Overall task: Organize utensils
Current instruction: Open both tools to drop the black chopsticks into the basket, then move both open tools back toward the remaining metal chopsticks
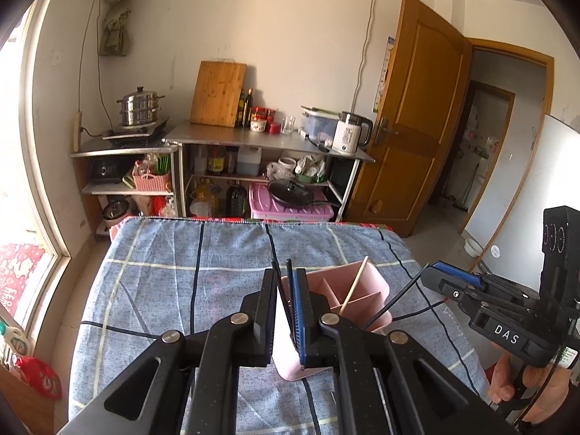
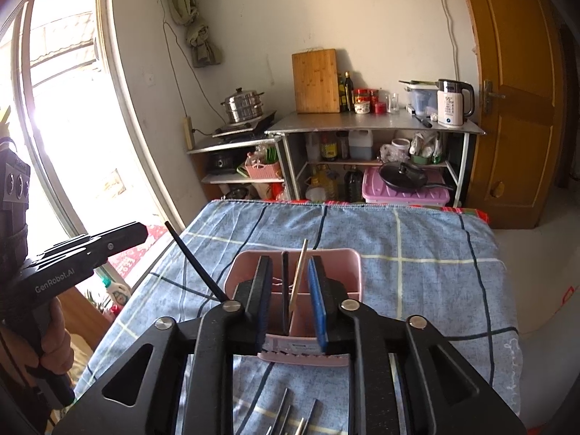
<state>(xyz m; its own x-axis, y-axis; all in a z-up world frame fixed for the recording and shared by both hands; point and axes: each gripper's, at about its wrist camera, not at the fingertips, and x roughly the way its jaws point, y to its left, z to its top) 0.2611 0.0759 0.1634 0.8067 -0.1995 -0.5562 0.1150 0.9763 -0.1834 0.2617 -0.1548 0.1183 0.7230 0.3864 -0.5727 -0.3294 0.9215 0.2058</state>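
A pink utensil holder [image 1: 348,301] with dividers stands on the blue checked cloth; it also shows in the right wrist view [image 2: 326,264]. A wooden chopstick [image 1: 353,286] leans inside it. My left gripper [image 1: 288,308] is shut on a black chopstick [image 1: 289,282] above the holder's left side. My right gripper [image 2: 290,301] is open just above the holder, with a black chopstick [image 2: 285,272] and the wooden chopstick [image 2: 299,275] standing loose between its fingers. Another black chopstick [image 2: 195,264] leans out of the holder's left side.
Several metal utensil handles [image 2: 286,417] lie on the cloth [image 2: 417,253] near me. Behind the table stand metal shelves with a kettle [image 2: 451,103], cutting board [image 2: 315,79], steamer pot [image 2: 243,107] and pink box [image 2: 402,188]. A window is left, a wooden door [image 2: 518,90] right.
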